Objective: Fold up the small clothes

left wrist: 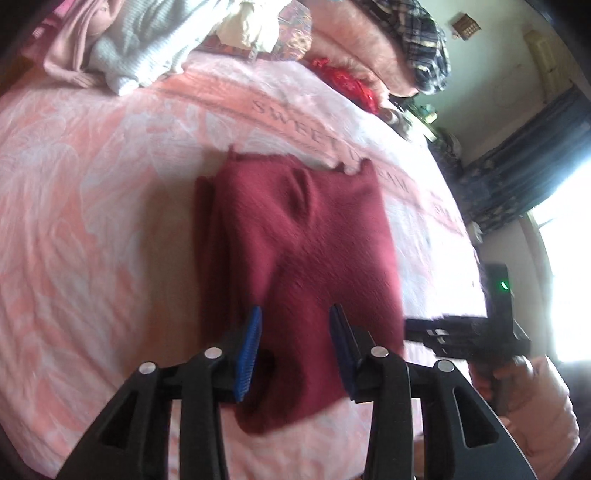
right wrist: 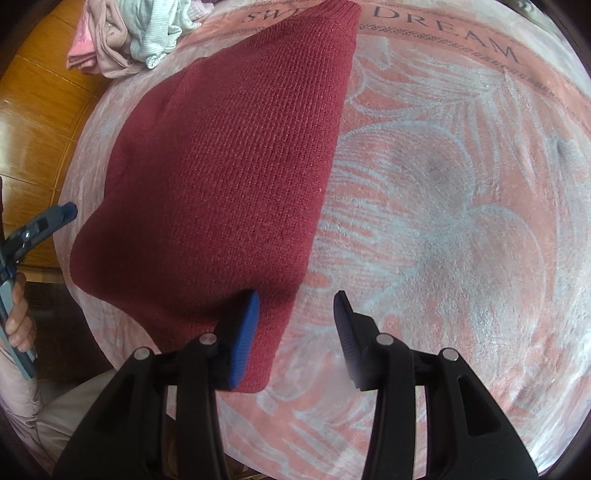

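Note:
A dark red knitted garment point(left wrist: 295, 229) lies folded flat on the pink bedspread point(left wrist: 92, 184). My left gripper point(left wrist: 296, 308) hovers over its near end with the jaws apart, and the cloth lies below the gap, not pinched. In the right wrist view the same garment point(right wrist: 240, 155) stretches away to the upper left. My right gripper point(right wrist: 297, 295) stands open over its near right corner. The left finger is above the knit and the right finger above bare bedspread point(right wrist: 443, 221). The other gripper's body point(left wrist: 480, 328) shows at the right of the left wrist view.
A pile of pale clothes point(left wrist: 129, 44) point(right wrist: 140, 33) sits at the far left of the bed. A red item point(left wrist: 347, 85) and a plaid garment point(left wrist: 417, 37) lie far right. A wooden surface point(right wrist: 33, 122) borders the bed's left edge. A hand point(right wrist: 18, 314) grips the other tool.

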The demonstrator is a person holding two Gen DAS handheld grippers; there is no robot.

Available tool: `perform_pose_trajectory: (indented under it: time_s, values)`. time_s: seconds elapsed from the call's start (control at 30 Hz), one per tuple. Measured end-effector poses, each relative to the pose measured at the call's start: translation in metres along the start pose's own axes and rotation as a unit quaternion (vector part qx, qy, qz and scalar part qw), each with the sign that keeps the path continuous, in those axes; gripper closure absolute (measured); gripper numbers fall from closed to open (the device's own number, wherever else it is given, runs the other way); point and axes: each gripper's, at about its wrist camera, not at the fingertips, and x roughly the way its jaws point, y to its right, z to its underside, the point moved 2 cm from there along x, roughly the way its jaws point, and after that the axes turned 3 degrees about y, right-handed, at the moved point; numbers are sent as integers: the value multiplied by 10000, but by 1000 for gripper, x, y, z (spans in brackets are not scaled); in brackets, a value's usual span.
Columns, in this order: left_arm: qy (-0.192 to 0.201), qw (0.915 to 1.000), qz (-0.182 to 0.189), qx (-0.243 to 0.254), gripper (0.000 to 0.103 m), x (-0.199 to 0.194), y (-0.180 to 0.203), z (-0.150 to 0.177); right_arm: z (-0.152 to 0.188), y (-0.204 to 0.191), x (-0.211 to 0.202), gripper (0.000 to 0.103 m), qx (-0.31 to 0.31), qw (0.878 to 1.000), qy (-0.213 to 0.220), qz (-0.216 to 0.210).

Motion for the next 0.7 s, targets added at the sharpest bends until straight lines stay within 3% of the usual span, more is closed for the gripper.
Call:
perform_pose_trajectory:
  time_s: [0.1, 0.27, 0.3, 0.33, 0.47, 0.63, 0.7]
  values:
    - [-267, 9994, -208, 63, 62, 10, 5, 14, 0, -3, 0, 59, -19, 10000, 6, 38]
    - [-628, 9978, -177, 73, 66, 30, 3, 29, -2, -7, 1, 59, -107, 9998, 18, 139]
    - [-645, 9978, -143, 94, 82, 31, 3, 30, -2, -8, 2, 59, -101, 9998, 14, 143]
    - [-690, 9976, -60, 77, 91, 34, 1, 32, -4, -9, 4, 59, -97, 9998, 6, 145]
    - [-620, 9981, -43, -9, 93, 30, -7, 35, -4, -10, 1, 59, -119, 9999, -7, 124]
    - [-340, 9993, -86, 135, 93, -2, -15, 27, -5, -19, -7, 54, -171, 9997, 75, -135]
    - [-333, 9990, -251, 176, 93, -3, -22, 29, -3, -22, -6, 54, -203, 9995, 14, -224]
